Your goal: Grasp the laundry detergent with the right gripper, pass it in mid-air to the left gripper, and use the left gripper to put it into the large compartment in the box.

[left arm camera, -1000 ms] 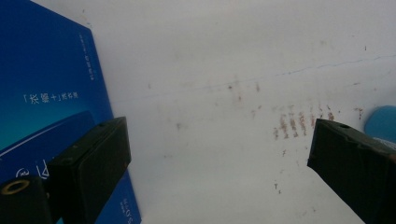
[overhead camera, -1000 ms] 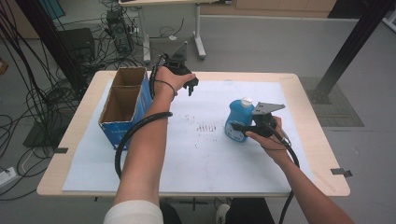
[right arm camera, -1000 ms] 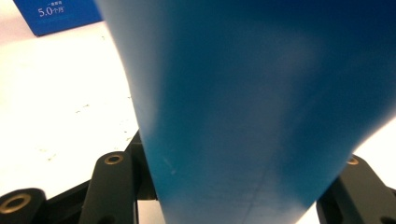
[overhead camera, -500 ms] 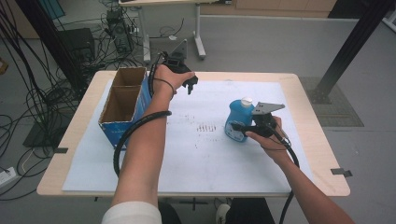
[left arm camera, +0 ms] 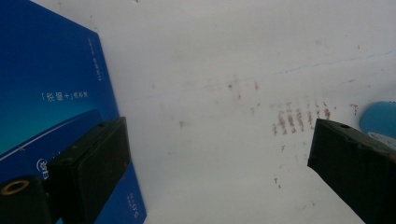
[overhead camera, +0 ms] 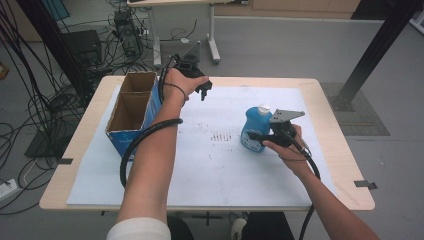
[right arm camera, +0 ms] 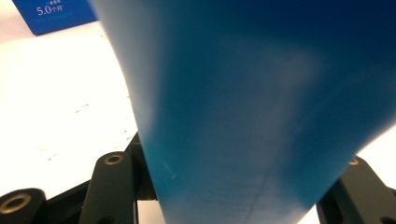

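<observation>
While the right tool (overhead camera: 260, 136) is clamped on the blue bottle (overhead camera: 256, 127), that bottle stands upright on the white sheet (overhead camera: 220, 165) at about 3 o'clock on the bench (overhead camera: 345, 165), white cap (overhead camera: 264, 107) on top. Right gripper view: blue bottle wall (right arm camera: 261, 112) sits between the two black jaws and touches both, blurred up close. Right hand (overhead camera: 287, 147) comes in from 5 o'clock, cable trailing off the bench edge.

Left tool (overhead camera: 204, 89) is released, jaws standing wide apart with nothing between them, seen in the left gripper view (left arm camera: 219, 163) over bare white sheet. It hovers at about 11 o'clock on the bench, just beside the open cardboard box (overhead camera: 131, 112) with the blue sides; box wall (left arm camera: 51, 93) shows close by one jaw, can't tell if touching. Left hand (overhead camera: 181, 85) wraps the tool body, grey plate on top, black cable looping down along the forearm.

Small brownish marks (overhead camera: 220, 136) on the sheet lie between box and bottle, near 12 o'clock of the bench centre. Box and bottle well apart.
</observation>
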